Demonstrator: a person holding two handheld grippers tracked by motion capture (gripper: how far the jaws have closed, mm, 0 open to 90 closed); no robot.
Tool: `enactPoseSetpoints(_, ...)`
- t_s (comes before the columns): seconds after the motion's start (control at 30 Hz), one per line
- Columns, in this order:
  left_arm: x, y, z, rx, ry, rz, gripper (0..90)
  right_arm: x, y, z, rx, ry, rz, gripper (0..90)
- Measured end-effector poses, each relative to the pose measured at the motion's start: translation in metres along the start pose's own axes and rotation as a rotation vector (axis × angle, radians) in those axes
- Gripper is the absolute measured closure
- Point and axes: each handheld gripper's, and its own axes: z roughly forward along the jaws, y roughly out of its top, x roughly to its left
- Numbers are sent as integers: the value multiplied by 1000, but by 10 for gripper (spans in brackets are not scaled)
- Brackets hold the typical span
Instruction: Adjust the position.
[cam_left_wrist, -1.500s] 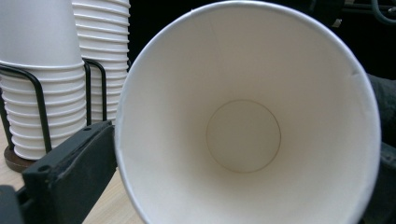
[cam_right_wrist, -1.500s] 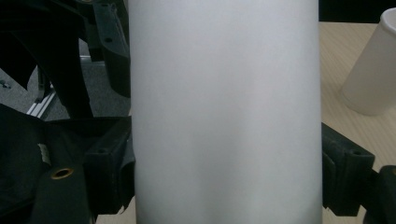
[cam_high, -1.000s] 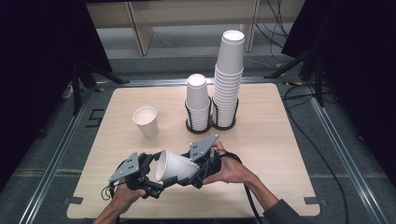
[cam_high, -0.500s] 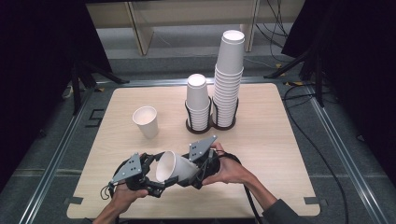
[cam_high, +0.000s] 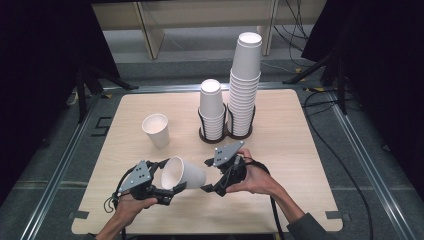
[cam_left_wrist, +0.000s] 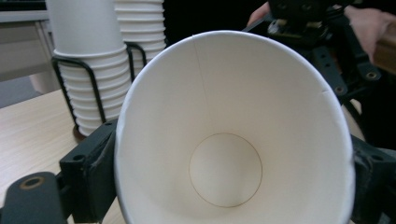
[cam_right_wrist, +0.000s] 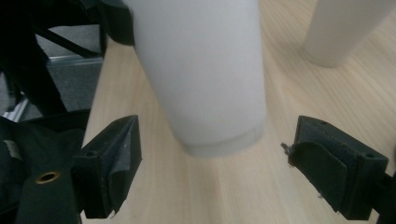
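Observation:
A white paper cup lies sideways in the air above the table's near edge, mouth towards the left. My left gripper is shut on its rim. The jaws have just been closing with the cup between them, and both black pads press the rim from outside, with the cup between them. My right gripper is open at the cup's base. Its jaws stand wide on either side of the base without touching it, around the right gripper's midpoint.
An upright single cup stands at the left of the wooden table. A black wire holder at the back middle carries a short stack and a tall stack of cups. Dark stands and cables surround the table.
The left gripper's jaws have closed in onto the cup's rim. Both hands have stayed almost where they were, and the cup still hangs between the two grippers.

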Motion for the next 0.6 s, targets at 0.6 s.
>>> enactPoseSetpoints(0.6, 18, 6, -8, 160, 160, 46, 110, -5, -21, -28, 22, -105, 29, 186)
